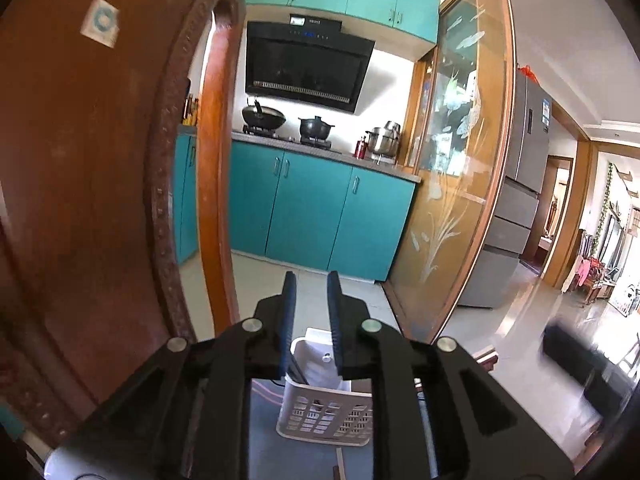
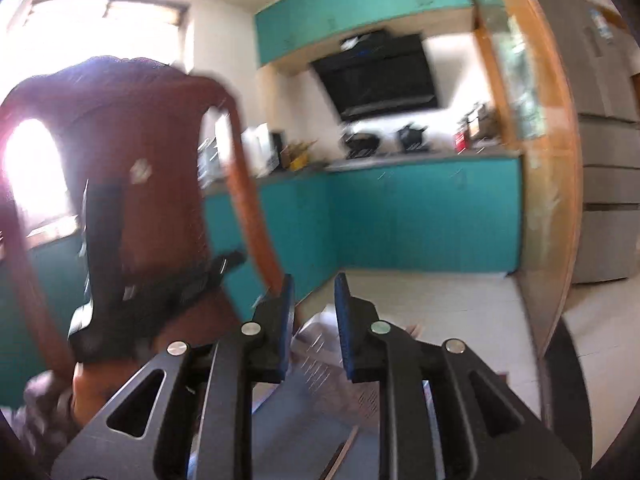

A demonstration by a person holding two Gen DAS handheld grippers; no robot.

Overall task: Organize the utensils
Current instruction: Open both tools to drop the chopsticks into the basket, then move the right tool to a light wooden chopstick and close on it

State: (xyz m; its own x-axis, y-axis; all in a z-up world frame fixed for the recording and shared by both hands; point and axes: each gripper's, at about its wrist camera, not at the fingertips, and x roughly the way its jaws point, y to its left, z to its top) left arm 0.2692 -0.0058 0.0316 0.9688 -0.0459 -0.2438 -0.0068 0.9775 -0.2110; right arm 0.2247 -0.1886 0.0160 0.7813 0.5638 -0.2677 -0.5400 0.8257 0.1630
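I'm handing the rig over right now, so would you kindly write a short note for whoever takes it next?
Left gripper: open, empty, raised above the white basket.
Right gripper: open, empty; its view is blurred with motion.
The basket stands on a blue-grey surface in front of a wooden chair; something dark stands inside it, too hidden to name. What look like chopsticks lie on the surface nearby.
Done: cannot tell how many utensils are sorted.
Left: probably pick up the loose pieces and put them in the basket.

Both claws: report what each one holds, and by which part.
Nothing is held. The left claw is open, its pads apart above the white utensil basket. The right claw is open too, with only floor showing in the gap.
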